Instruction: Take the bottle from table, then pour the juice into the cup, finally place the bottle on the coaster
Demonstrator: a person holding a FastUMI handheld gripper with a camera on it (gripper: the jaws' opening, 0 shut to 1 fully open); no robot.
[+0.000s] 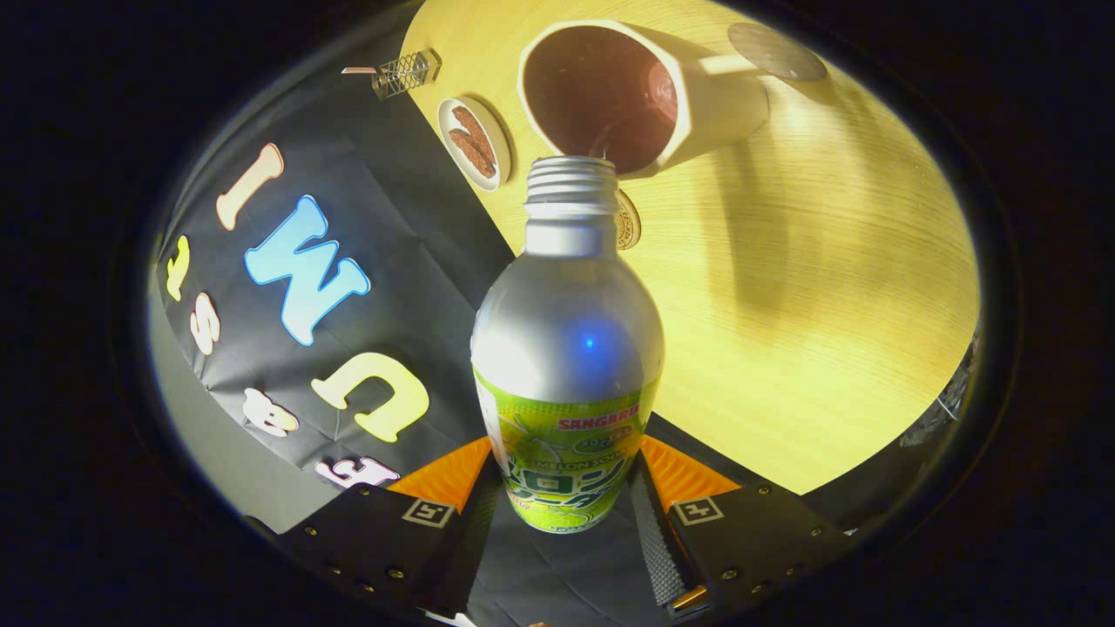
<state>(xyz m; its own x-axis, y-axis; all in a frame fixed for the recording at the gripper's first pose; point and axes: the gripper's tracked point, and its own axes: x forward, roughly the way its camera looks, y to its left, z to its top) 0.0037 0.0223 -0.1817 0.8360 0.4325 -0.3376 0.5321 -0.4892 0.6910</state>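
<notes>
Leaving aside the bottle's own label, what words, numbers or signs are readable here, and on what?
Small round disc behind the bottle's neck: a ring of print, too small to read.
Gripper, shut on the bottle: a square coded marker on each side, pattern only, no words.
Cup: no writing.

The bottle (568, 348) is silver metal with a green label on its lower body and an open threaded neck without a cap. It is tilted, its mouth at the rim of the cup (640, 91). The cup is white, dark inside, with a handle, at 12 o'clock from the bottle. The coaster (775, 50) lies just beyond the handle, at 1 o'clock.
</notes>
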